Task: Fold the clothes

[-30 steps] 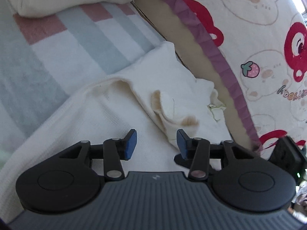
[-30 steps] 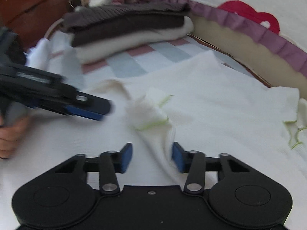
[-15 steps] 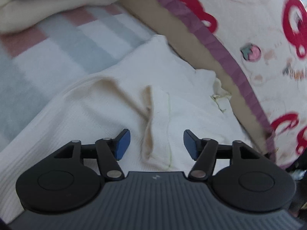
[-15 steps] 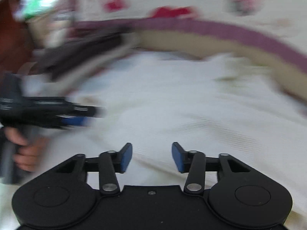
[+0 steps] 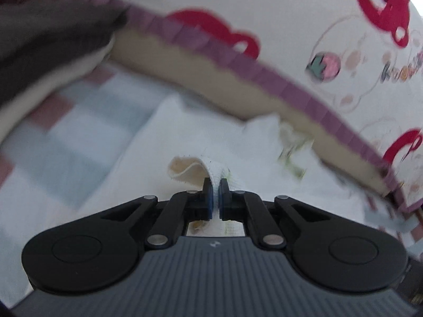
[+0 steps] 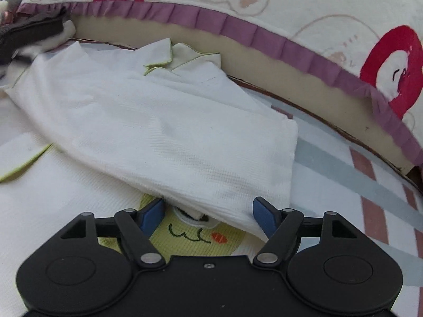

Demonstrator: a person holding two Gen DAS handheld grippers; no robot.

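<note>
Left tongs (image 5: 216, 196) pinching a raised fold of the white garment (image 6: 158, 121) lying on the striped bed cover (image 6: 370, 185). Right tongs (image 6: 207, 215) gaping wide, straddling the folded-over sleeve hem just ahead, sleeve running away leftward.

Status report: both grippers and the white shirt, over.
Left gripper shut on a fold of the white waffle-knit shirt. Right gripper open, fingers straddling its folded edge. Nothing in the way.
</note>
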